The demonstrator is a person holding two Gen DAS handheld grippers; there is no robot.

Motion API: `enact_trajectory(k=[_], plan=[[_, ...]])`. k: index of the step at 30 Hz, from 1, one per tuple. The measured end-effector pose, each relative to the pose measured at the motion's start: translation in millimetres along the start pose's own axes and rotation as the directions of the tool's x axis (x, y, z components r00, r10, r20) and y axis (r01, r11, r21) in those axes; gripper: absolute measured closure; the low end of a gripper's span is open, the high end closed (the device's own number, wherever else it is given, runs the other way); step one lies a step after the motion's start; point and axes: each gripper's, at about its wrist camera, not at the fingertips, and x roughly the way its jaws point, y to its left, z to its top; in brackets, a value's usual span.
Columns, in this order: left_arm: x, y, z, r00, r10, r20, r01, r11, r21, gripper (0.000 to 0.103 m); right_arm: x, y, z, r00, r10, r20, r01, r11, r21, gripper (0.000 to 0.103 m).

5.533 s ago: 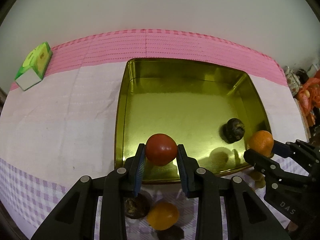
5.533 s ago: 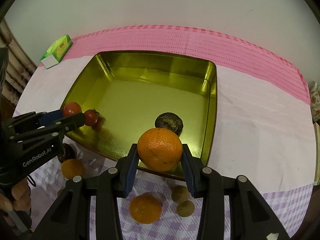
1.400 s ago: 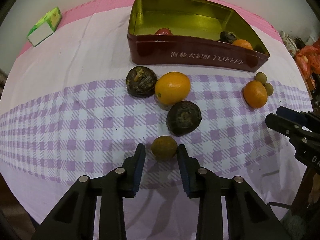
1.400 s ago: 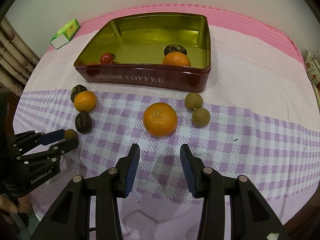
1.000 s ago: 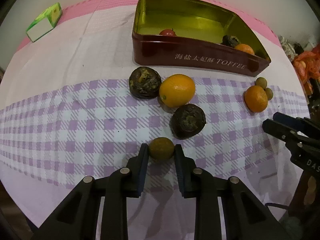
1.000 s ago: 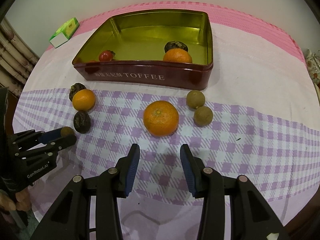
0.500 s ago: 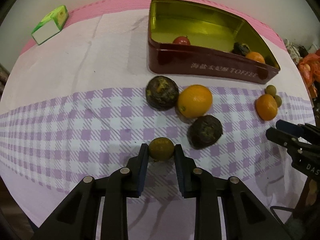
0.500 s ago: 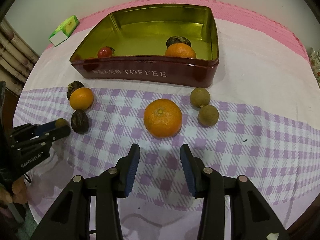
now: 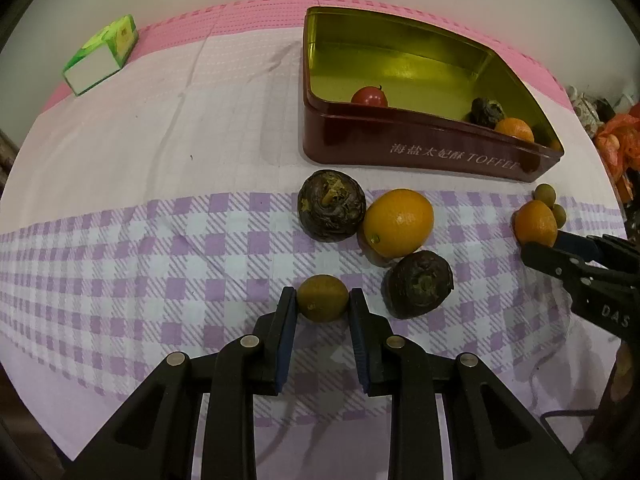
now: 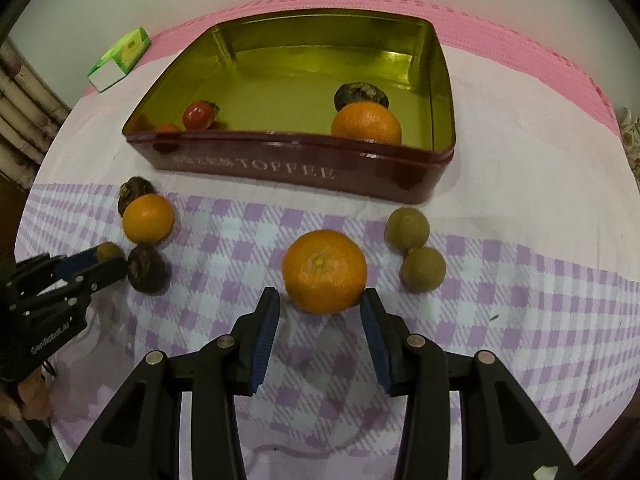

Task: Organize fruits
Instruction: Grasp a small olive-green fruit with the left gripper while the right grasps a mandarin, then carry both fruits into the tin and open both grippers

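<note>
Now clenched on a small brownish-green longan: left gripper, low over the checked tablecloth on the worktop, just left of a dark wrinkled fruit. Spread and released: right gripper, fingers flanking the near side of a loose mandarin without touching. Farther back, toffee tin holding a tomato, an orange and a dark fruit.
</note>
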Motion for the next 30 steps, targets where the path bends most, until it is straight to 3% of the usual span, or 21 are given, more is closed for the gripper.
enact_trajectory(k=[15, 30], plan=[[0.6, 0.1, 0.2, 1.000, 0.004, 0.001, -0.004, 1.000, 0.004, 0.076, 12.2, 7.2, 21.8, 1.000, -0.019, -0.005, 0.019, 1.000, -0.017, 0.062], [0.2, 0.2, 1.0, 1.000, 0.006, -0.002, -0.006, 1.000, 0.003, 0.076, 9.1, 5.6, 14.3, 1.000, -0.008, -0.003, 0.008, 1.000, -0.020, 0.063]])
